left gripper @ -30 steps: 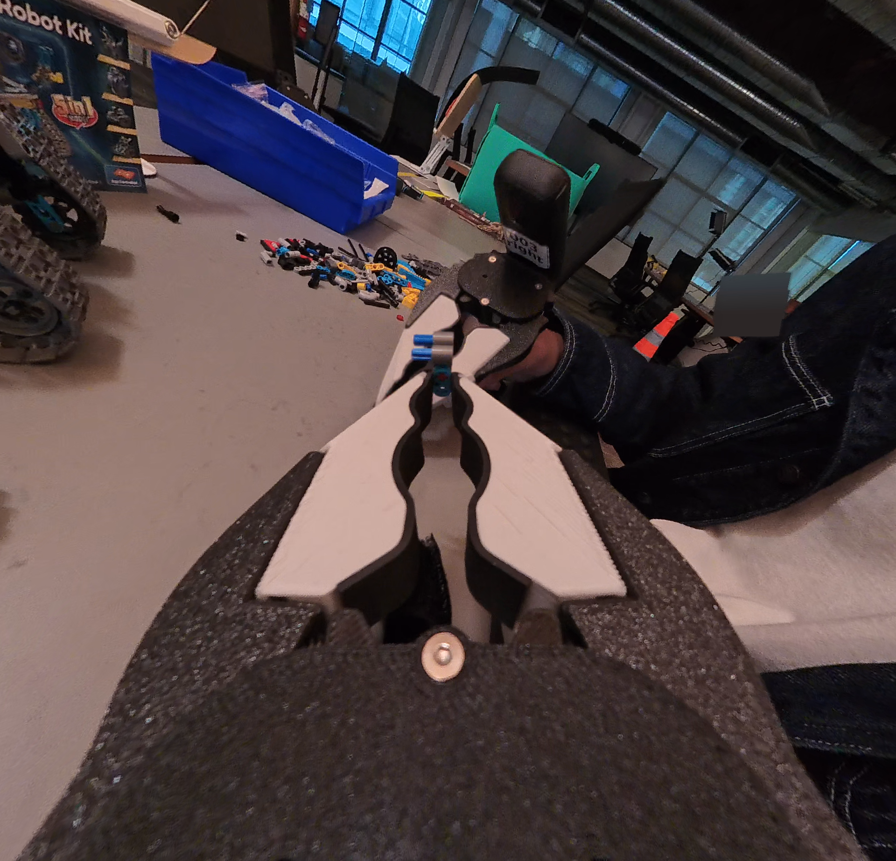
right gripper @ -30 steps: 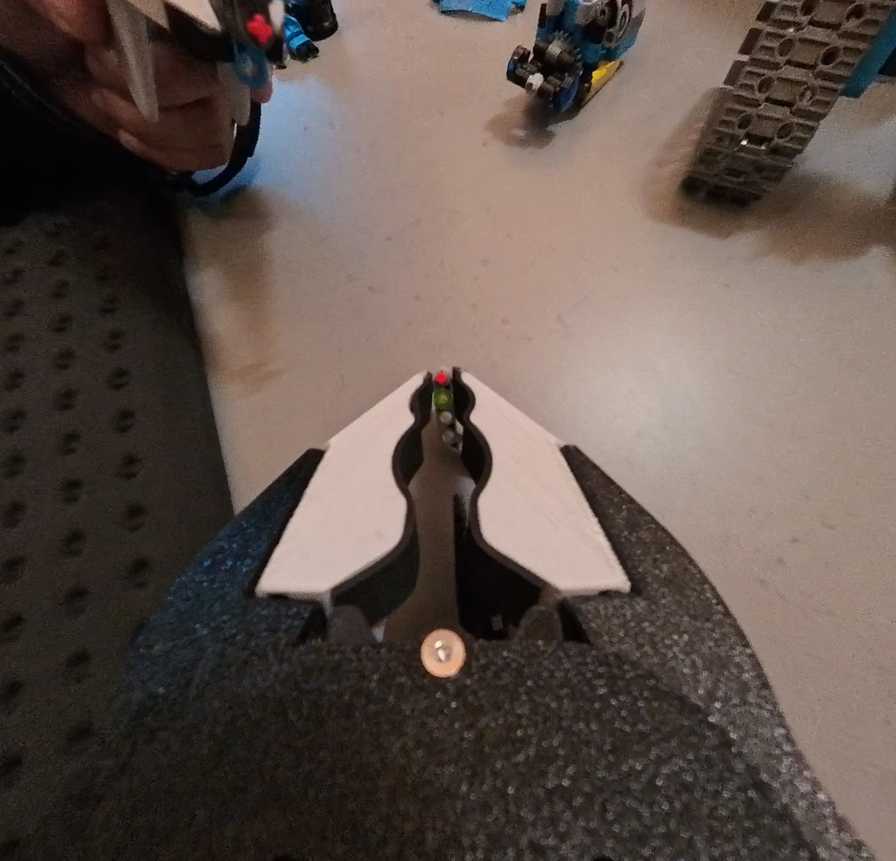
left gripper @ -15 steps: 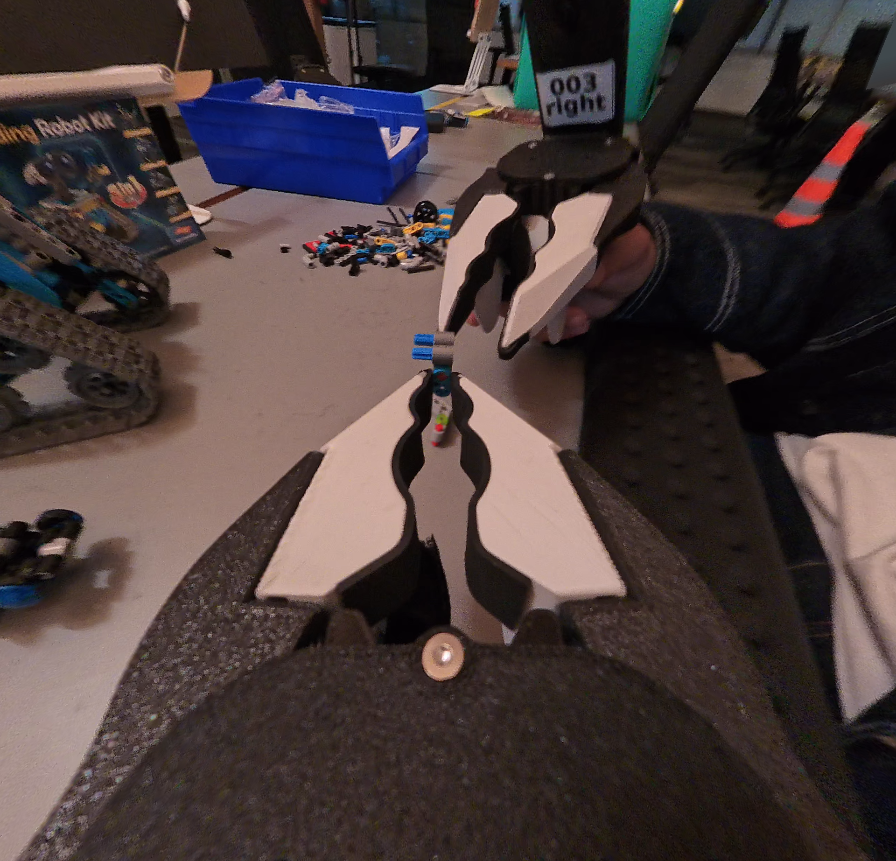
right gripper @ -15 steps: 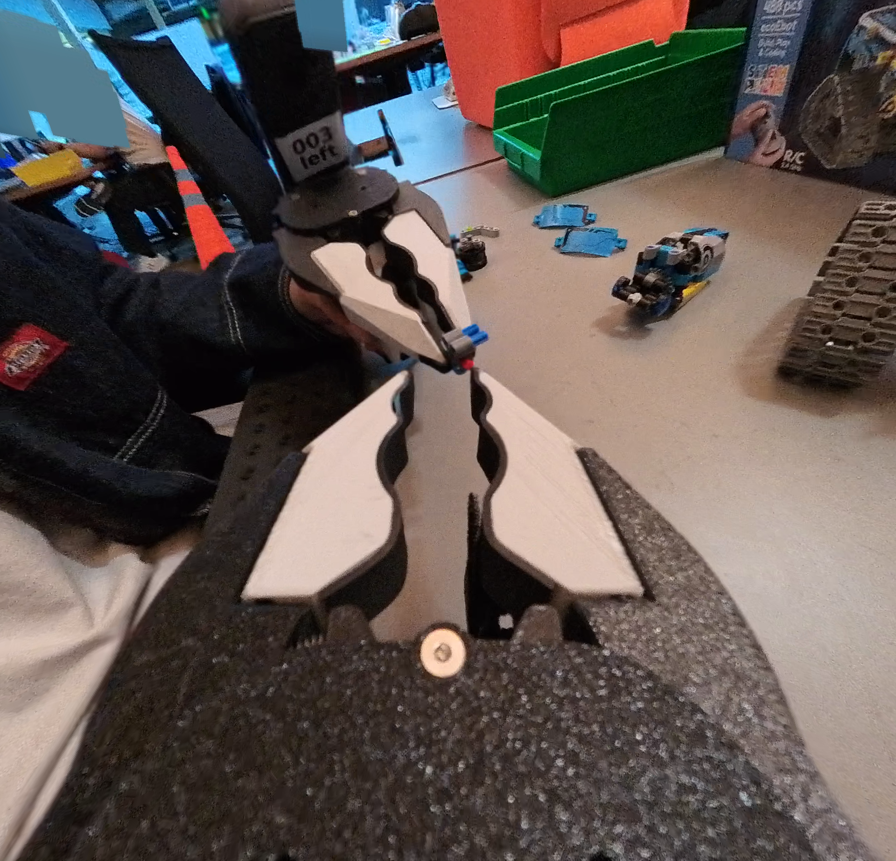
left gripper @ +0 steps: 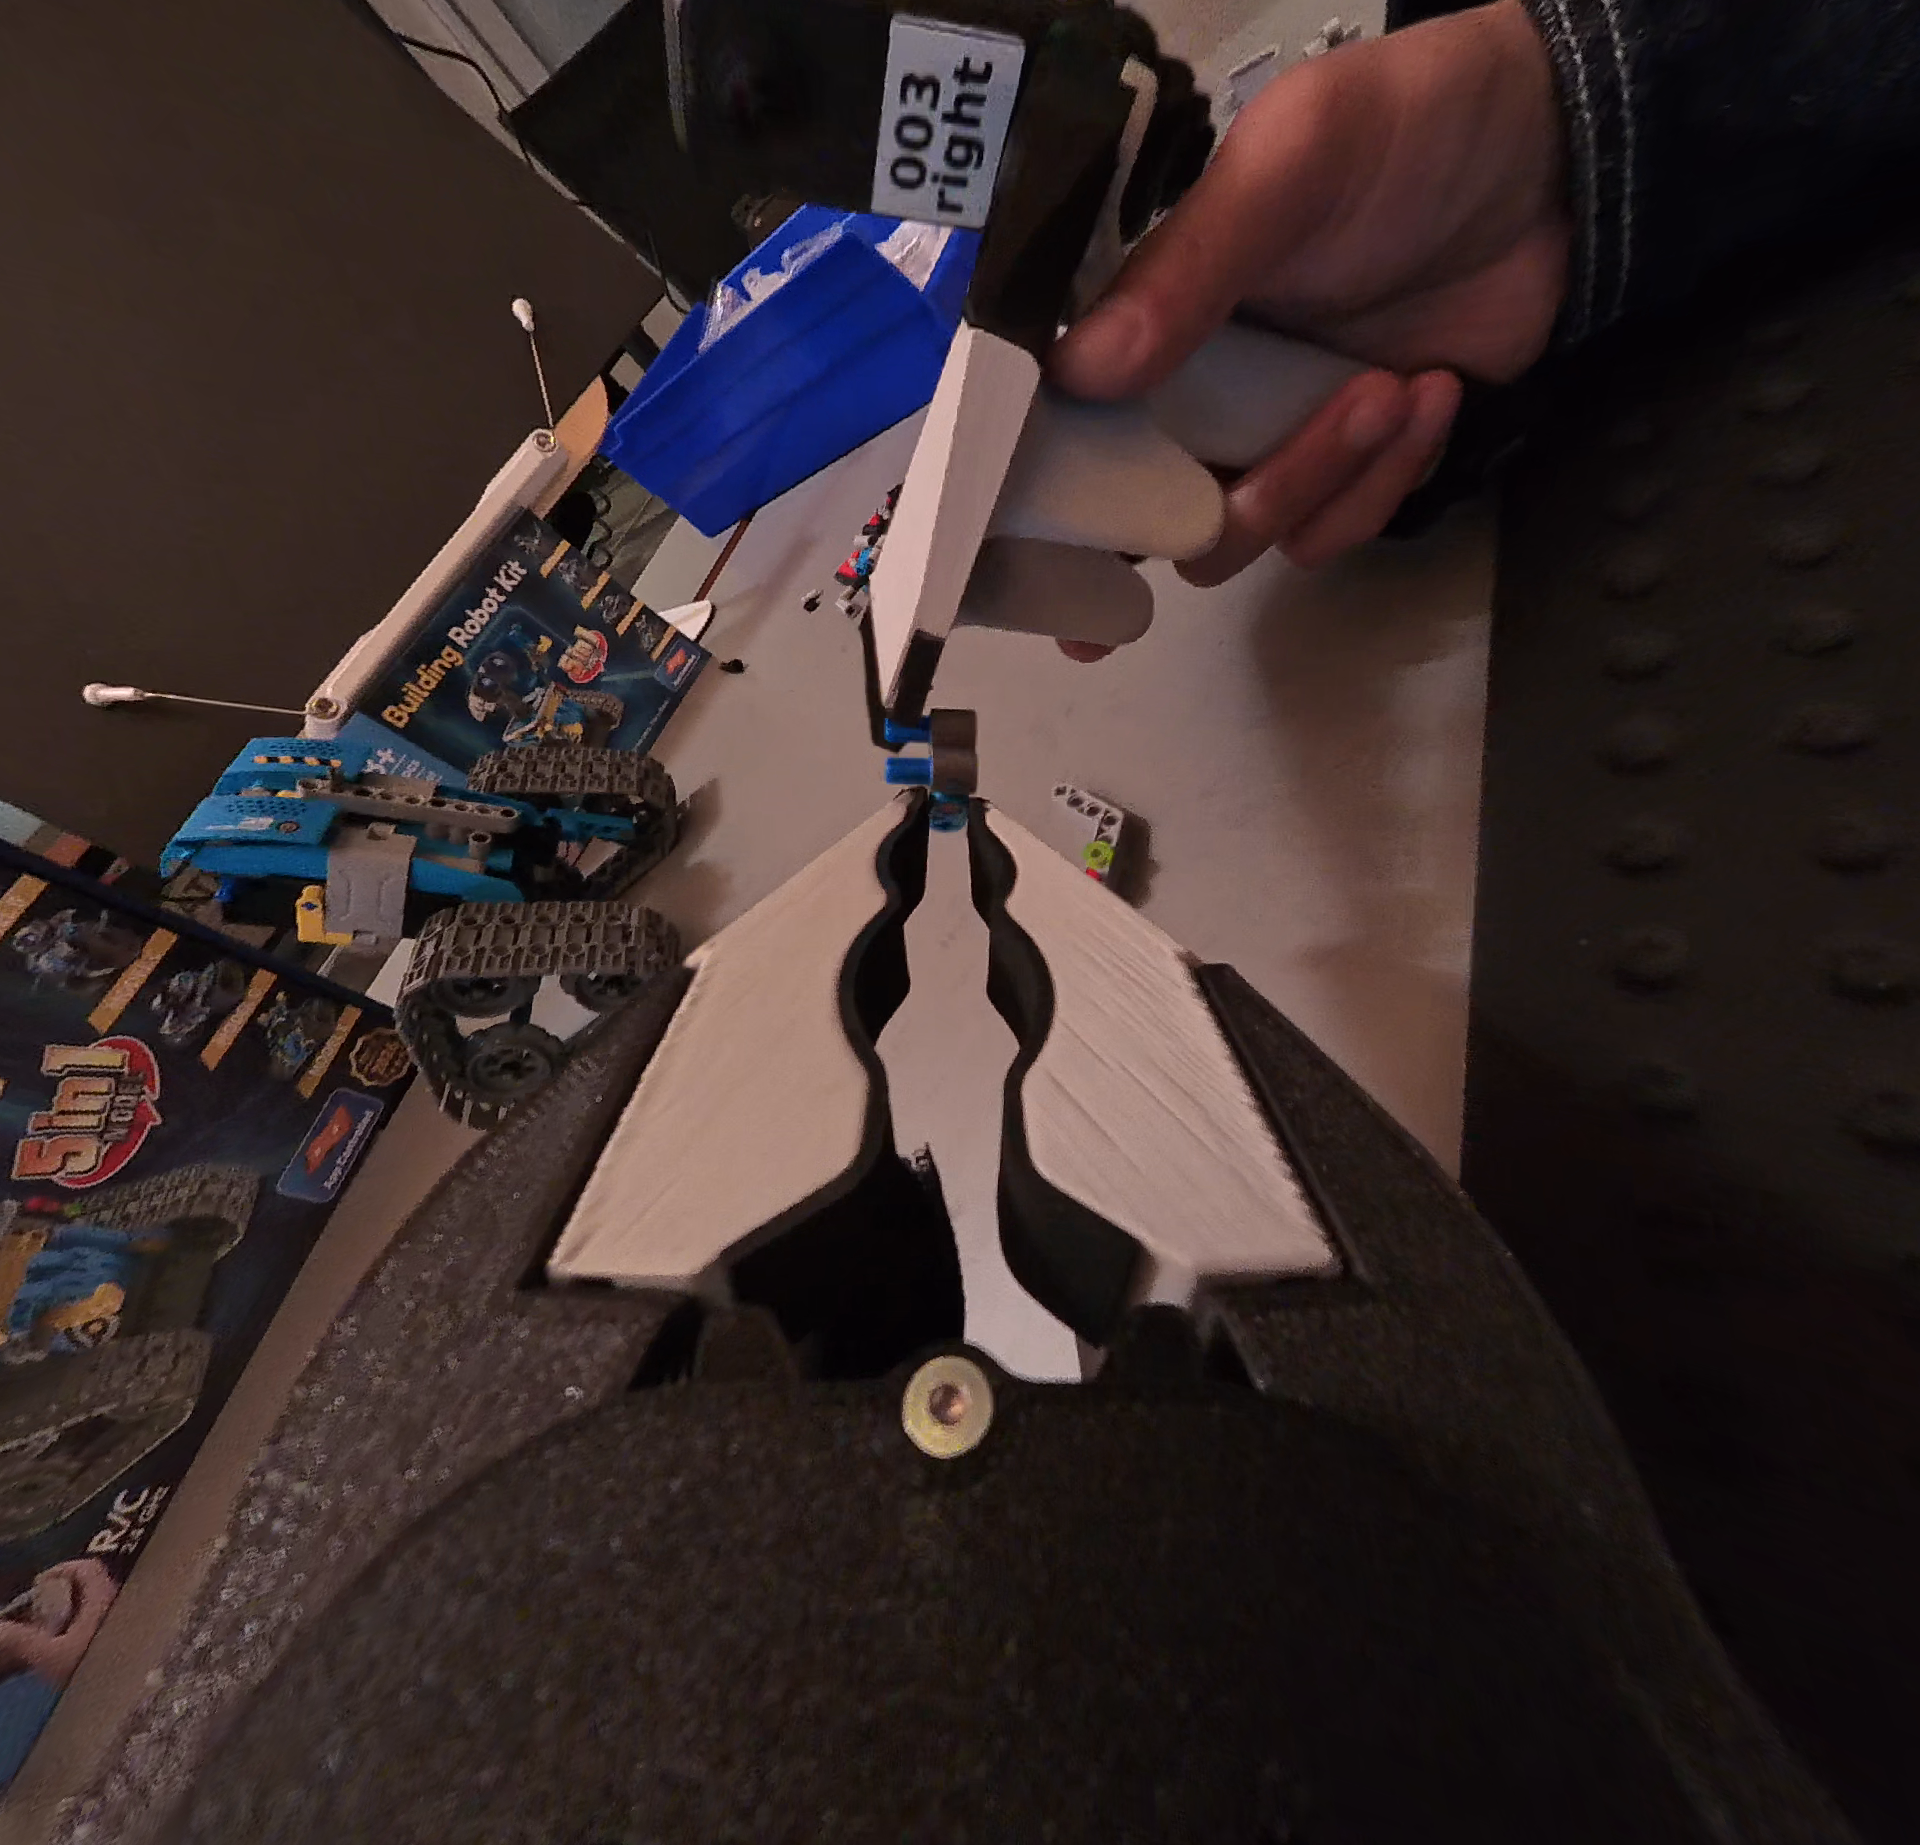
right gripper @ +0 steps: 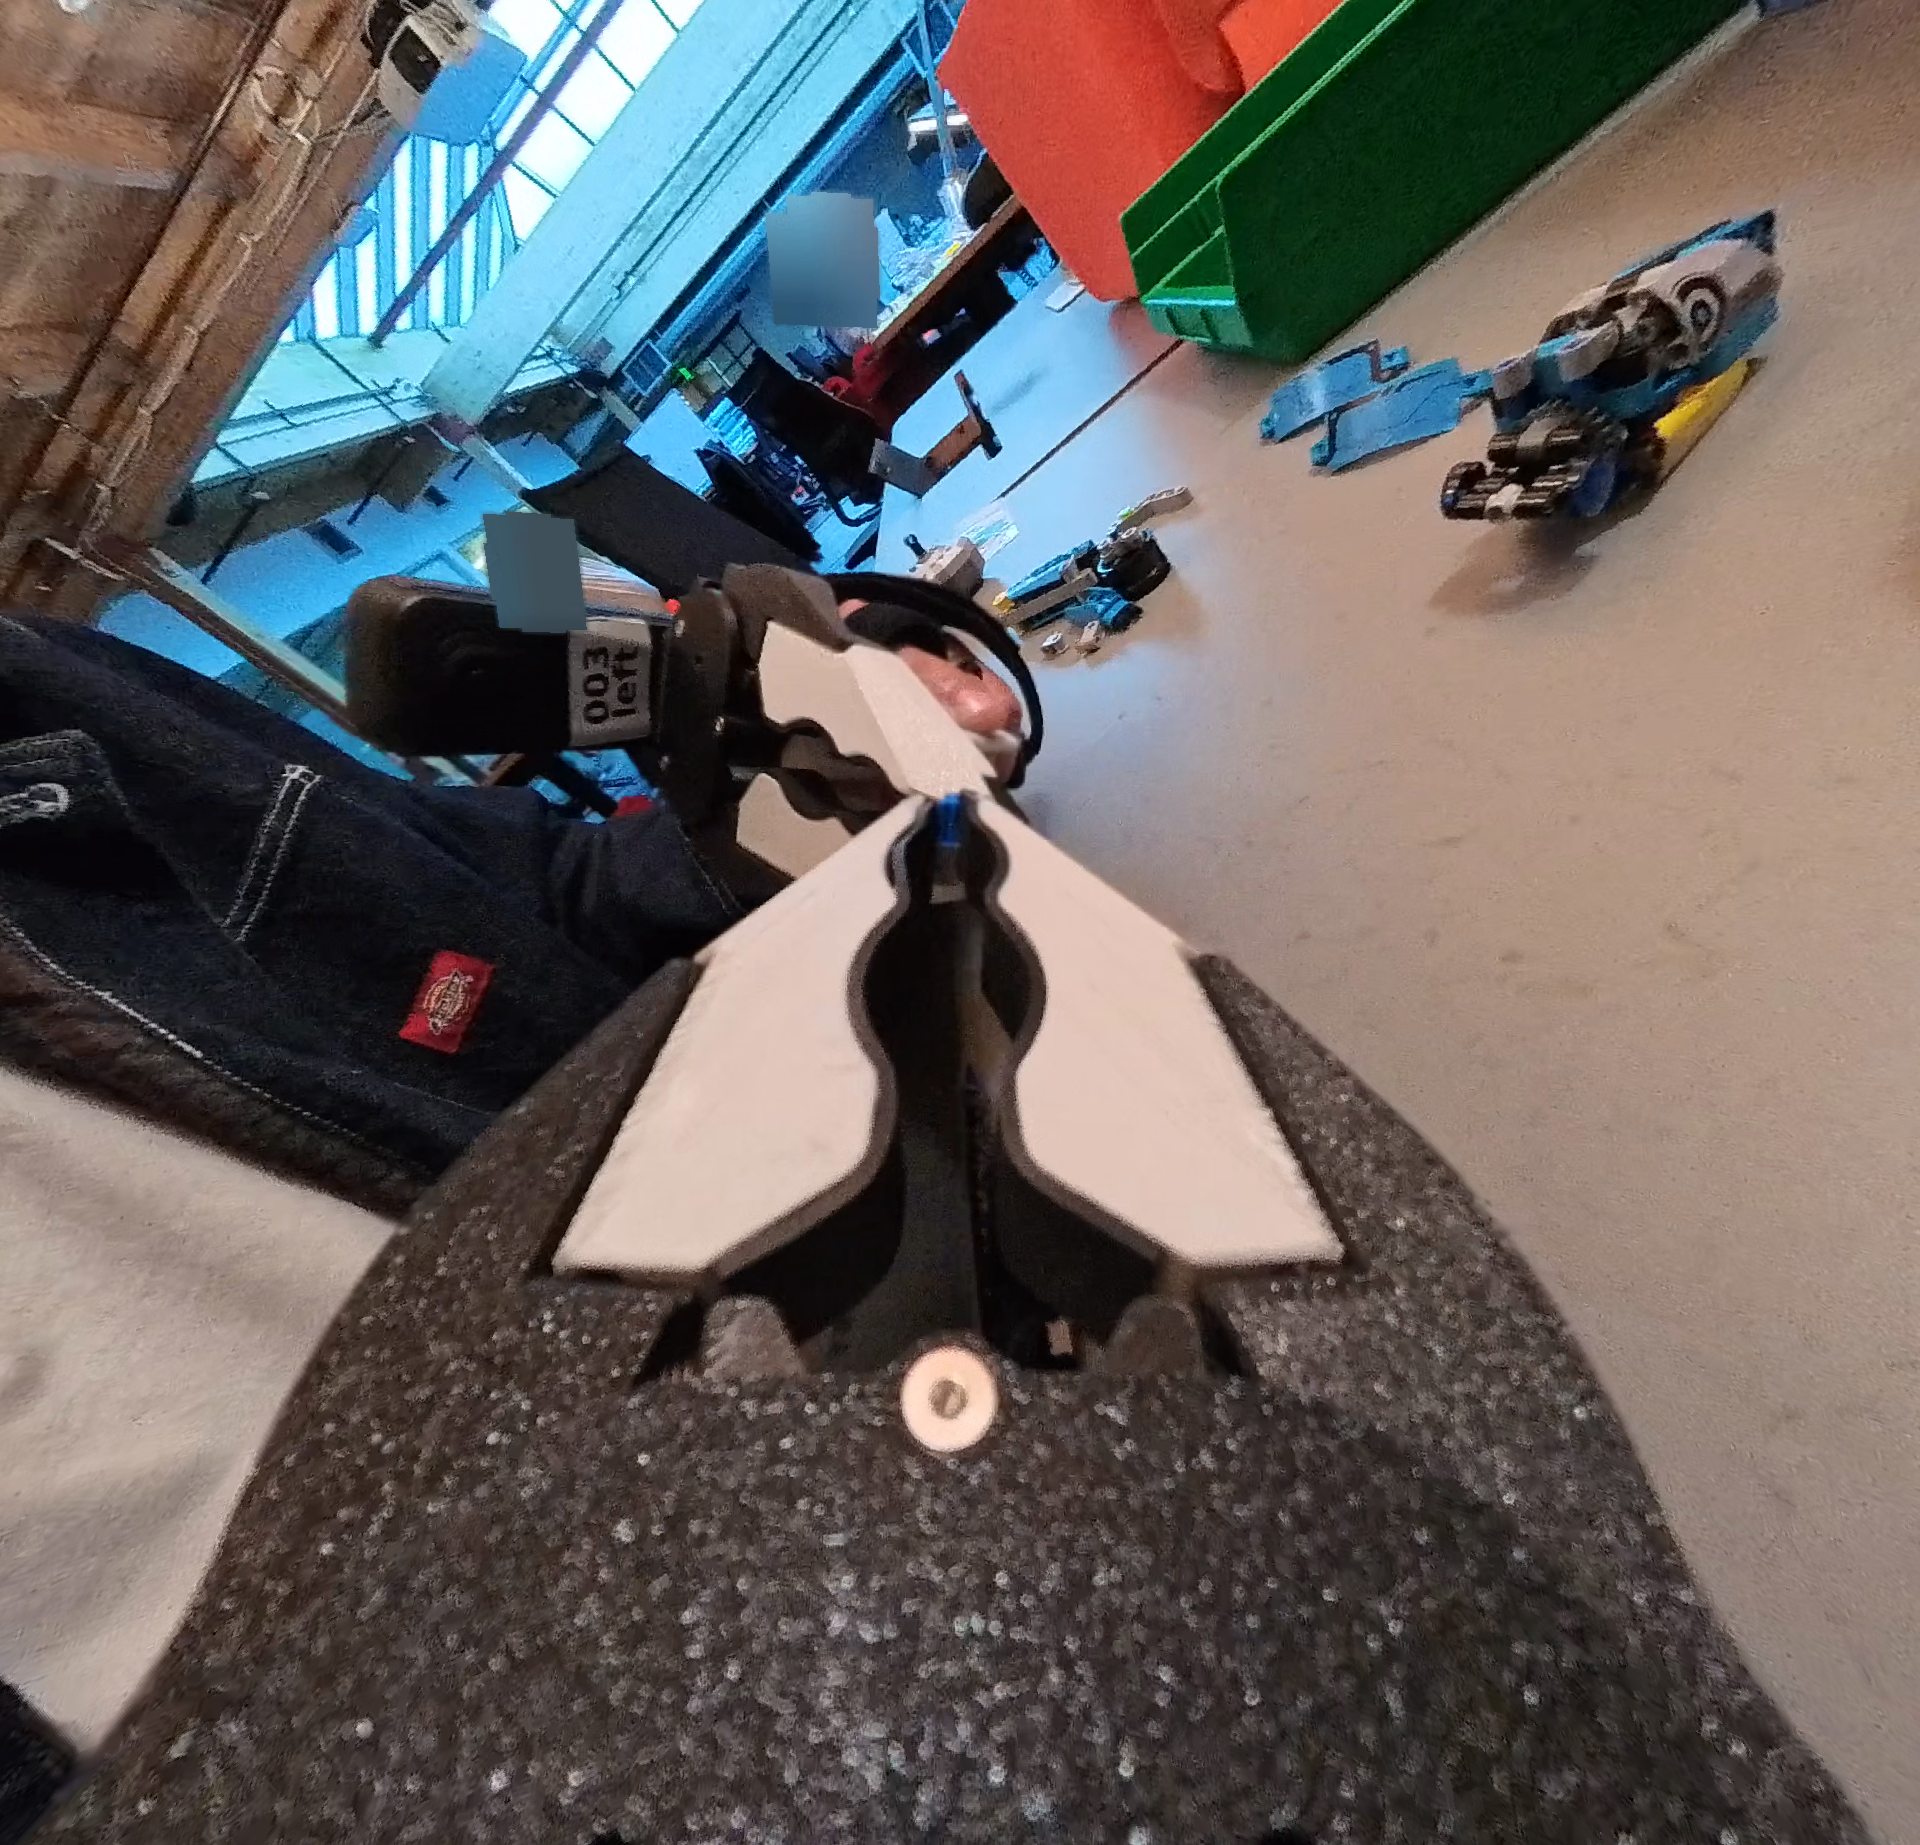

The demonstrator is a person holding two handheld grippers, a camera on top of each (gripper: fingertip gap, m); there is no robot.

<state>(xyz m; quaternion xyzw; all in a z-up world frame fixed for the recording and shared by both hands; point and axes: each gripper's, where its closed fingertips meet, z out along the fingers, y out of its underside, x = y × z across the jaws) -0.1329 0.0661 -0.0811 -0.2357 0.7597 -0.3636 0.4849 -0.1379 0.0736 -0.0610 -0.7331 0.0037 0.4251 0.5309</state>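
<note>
My left gripper is shut on a small grey connector with blue pins, held above the grey table. My right gripper is closed on one blue pin of that same piece. In the left wrist view the right gripper comes down from above, edge-on, with a hand on its handle. In the right wrist view the left gripper meets mine tip to tip. A pale angled beam with green and red bits lies on the table just right of the tips.
A tracked blue and grey vehicle, kit boxes, a blue bin and loose parts lie to the left. A black dotted mat borders the table. A green bin, blue panels and a small blue model lie beyond. My left and right fingertips are right by each other.
The right gripper, shut on the beam a second ago, opened and has now closed on the blue pin. The beam now lies on the table. Both grippers have rolled sideways.
</note>
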